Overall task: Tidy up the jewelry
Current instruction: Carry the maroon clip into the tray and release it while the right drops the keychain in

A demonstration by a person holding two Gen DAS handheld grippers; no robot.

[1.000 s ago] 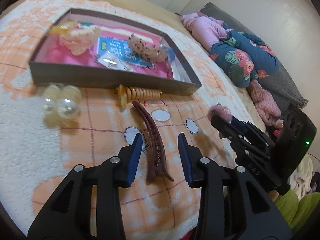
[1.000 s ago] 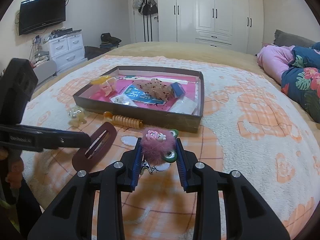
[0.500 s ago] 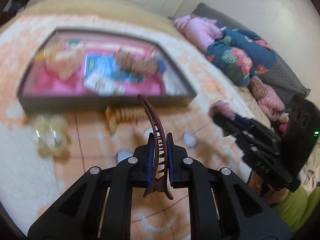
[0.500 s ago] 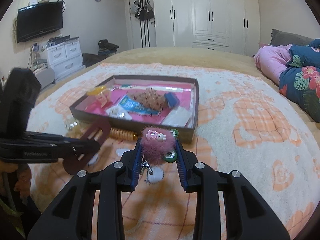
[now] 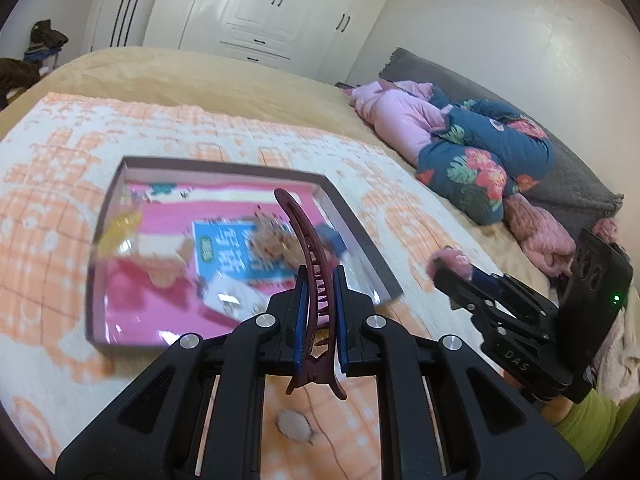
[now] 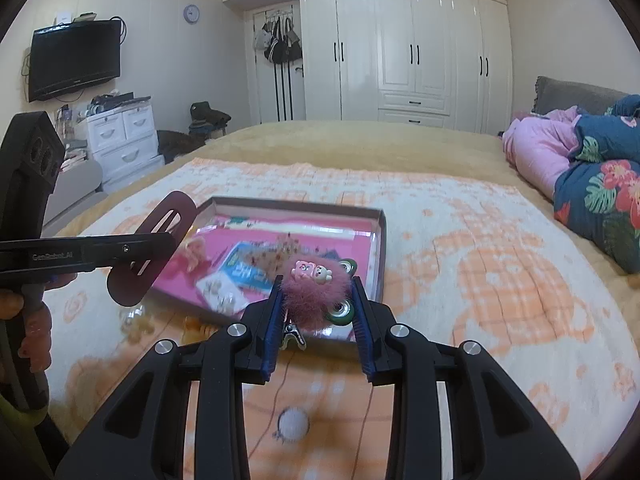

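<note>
A curved, toothed maroon plastic hair clip [image 5: 310, 276] is clamped in the closed left gripper [image 5: 319, 320], raised above the shallow cardboard tray [image 5: 352, 222]. A fuzzy pink clip [image 6: 316, 294] is pinched in the part-closed right gripper [image 6: 318, 330], tilted downward just before the tray's near wall.

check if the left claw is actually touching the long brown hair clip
Touching. In the left wrist view the left claw is shut on the brown hair clip, blue pads pressed against both its sides, holding it above the blanket.
</note>
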